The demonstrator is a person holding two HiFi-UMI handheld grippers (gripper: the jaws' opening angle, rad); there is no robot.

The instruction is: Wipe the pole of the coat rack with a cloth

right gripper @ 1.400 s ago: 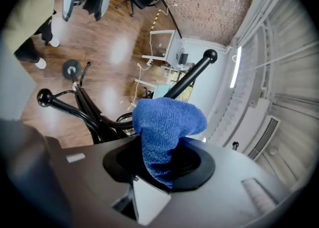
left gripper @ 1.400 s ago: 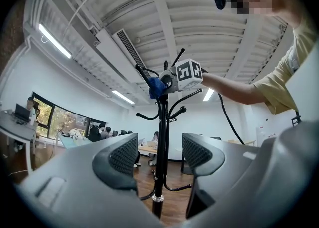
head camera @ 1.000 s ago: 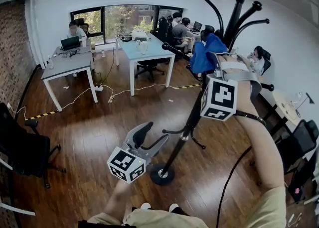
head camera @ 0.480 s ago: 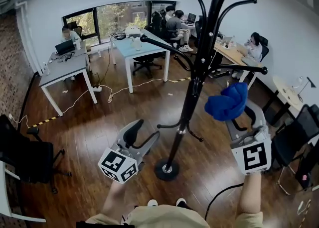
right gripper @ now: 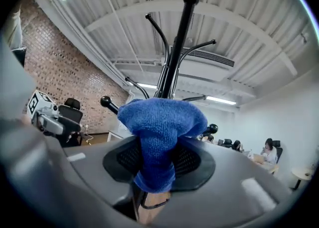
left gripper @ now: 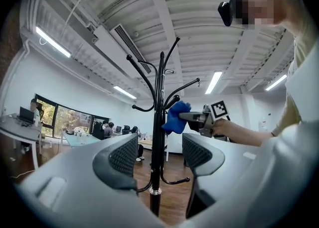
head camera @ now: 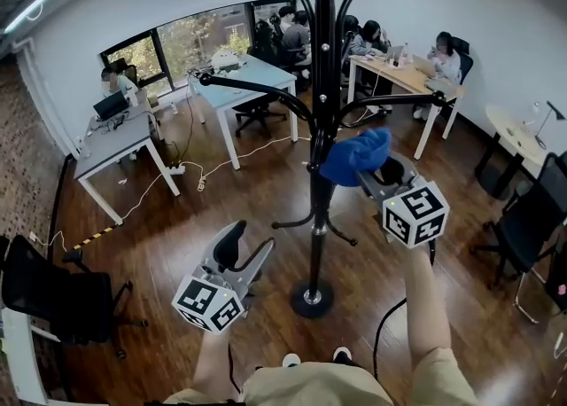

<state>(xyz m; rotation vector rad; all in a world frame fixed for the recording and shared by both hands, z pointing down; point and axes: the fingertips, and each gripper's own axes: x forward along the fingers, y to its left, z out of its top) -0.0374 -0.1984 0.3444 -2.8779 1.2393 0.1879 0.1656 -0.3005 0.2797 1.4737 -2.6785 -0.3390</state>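
The black coat rack stands upright on a round base in front of me. Its pole also rises through the left gripper view, and shows behind the cloth as the pole in the right gripper view. My right gripper is shut on a blue cloth, bunched between its jaws, and the cloth rests against the pole's right side at mid height. My left gripper stands open and empty, low and left of the pole, its fingers apart.
Curved black hooks stick out from the rack at several heights. White desks with seated people stand at the back, a wooden table at the right, black chairs at both sides. A cable trails by my feet.
My right gripper came down from the top of the rack with the blue cloth, swung out right, then moved in against the pole. The left gripper barely moved.
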